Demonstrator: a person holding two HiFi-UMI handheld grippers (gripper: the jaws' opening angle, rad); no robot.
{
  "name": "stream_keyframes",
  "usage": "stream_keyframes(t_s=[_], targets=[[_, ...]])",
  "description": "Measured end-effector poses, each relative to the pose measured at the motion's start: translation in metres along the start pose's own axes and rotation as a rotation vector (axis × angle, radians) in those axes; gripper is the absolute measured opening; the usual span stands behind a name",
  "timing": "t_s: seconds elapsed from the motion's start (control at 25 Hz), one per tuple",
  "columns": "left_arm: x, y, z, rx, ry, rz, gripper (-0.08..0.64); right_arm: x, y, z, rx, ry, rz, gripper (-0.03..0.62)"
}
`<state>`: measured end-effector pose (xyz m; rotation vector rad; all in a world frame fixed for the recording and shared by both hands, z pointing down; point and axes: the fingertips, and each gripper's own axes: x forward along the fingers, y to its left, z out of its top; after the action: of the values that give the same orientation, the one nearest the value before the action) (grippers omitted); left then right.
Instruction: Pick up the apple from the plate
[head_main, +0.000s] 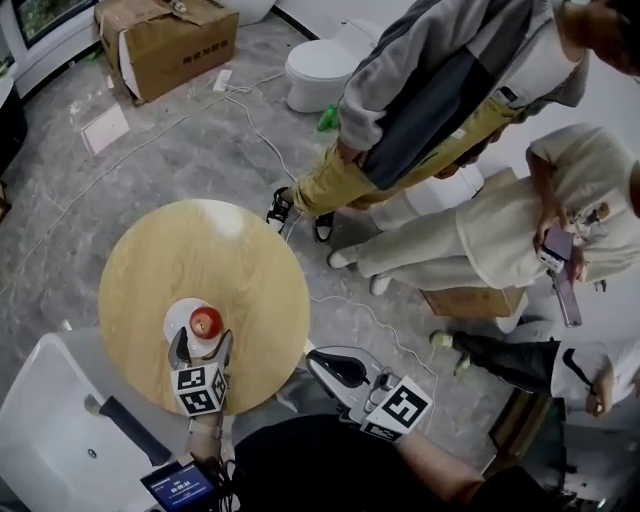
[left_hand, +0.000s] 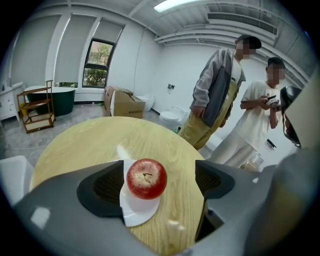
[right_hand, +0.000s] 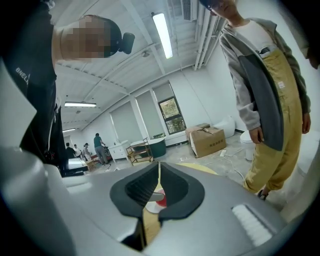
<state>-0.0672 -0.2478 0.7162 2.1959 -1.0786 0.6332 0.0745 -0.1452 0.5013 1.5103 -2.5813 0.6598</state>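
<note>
Your left hand-held gripper (head_main: 202, 347) has its jaws spread wide, one on each side of the apple (head_main: 206, 322). In the left gripper view the red apple sits stem-up between the two dark pads, closer to the pad on the frame's left, and neither pad presses on it. The apple rests on a small white plate (head_main: 180, 318). The pad at the left of that view overlaps the plate's edge.

The plate lies on the round wooden surface (head_main: 205, 255), near its lower edge in the head view, just above the gripper's marker cube (head_main: 200, 388).

Your right hand-held gripper (head_main: 318, 358) is at the lower centre of the head view, off the surface's lower right rim. Its jaws are pressed together with nothing in them. In the right gripper view only a thin slit parts the pads, and a sliver of red and white shows through it.

Past the surface, at the upper right of the head view, a standing person (head_main: 430, 90) wears a grey jacket and mustard overalls. Beside them at the right, a crouching person (head_main: 490, 235) in pale clothes holds a phone (head_main: 556, 250). A cardboard box (head_main: 165, 40) sits on the grey floor at the upper left. A white toilet (head_main: 320, 72) is at the top centre.
</note>
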Motion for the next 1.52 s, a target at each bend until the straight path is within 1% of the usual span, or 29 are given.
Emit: stream_keyframes(t_s=[0.12,0.24,0.4,0.64,0.8,0.88,1.0,1.12,1.32,1.52], targets=[[0.012,0.017,-0.004,0.025,0.033,0.017,0.453,0.003,0.001,0.001,0.019,0.003,-0.054,0.018],[0.024,0.024,-0.015,0.031,0.06,0.01,0.454,-0.003,0.001,-0.005,0.03,0.002,-0.105,0.018],[0.045,0.025,-0.026,0.034,0.086,-0.014,0.454,-0.011,-0.006,-0.012,0.041,0.0,-0.161,0.018],[0.061,0.02,-0.03,0.021,0.116,-0.051,0.439,-0.021,-0.005,-0.008,0.053,-0.029,-0.227,0.018],[0.067,0.022,-0.033,0.015,0.129,-0.055,0.414,-0.025,-0.004,-0.011,0.065,-0.02,-0.261,0.017],[0.069,0.023,-0.034,0.022,0.131,-0.057,0.414,-0.025,-0.004,-0.013,0.065,-0.017,-0.277,0.017],[0.068,0.023,-0.035,0.03,0.133,-0.063,0.413,-0.026,-0.002,-0.017,0.065,-0.006,-0.287,0.017],[0.066,0.022,-0.035,0.031,0.132,-0.063,0.413,-0.026,-0.002,-0.017,0.063,-0.007,-0.281,0.015],[0.059,0.019,-0.023,0.031,0.109,-0.056,0.413,-0.03,-0.009,-0.014,0.06,-0.008,-0.274,0.015],[0.036,0.016,-0.007,0.028,0.057,-0.04,0.413,-0.031,-0.007,-0.008,0.046,-0.021,-0.242,0.014]])
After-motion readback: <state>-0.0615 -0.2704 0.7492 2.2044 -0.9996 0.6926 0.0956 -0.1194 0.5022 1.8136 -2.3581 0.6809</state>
